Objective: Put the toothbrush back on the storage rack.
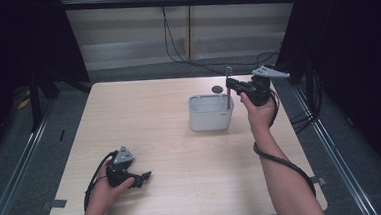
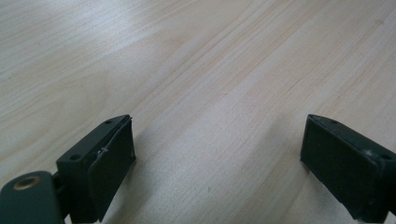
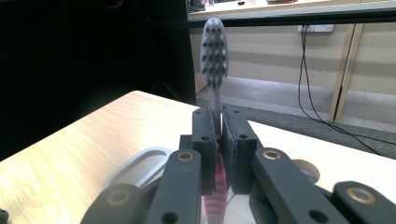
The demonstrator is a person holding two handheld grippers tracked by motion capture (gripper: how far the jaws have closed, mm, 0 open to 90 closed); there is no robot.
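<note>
Right gripper point(image 1: 229, 86) is clamped tight on a toothbrush point(image 3: 214, 51), bristle head up, and the pink-and-grey handle hangs down into the right end of the white holder point(image 1: 212, 120) near the far right of the table point(image 1: 144, 125); so I read this as dropping the brush into its slot. To do it well I'd keep the handle plumb and ease it down until the tip is inside the compartment, then let go; tilt it and it may catch on a divider (can't tell how deep it sits already). My left gripper point(image 2: 217, 154) is parked low over bare wood at the near left, jaws spread wide, nothing in them; well out of the way. A small dark disc point(image 1: 217, 89) lies just behind the holder; nothing blocks the drop that I can see.
</note>
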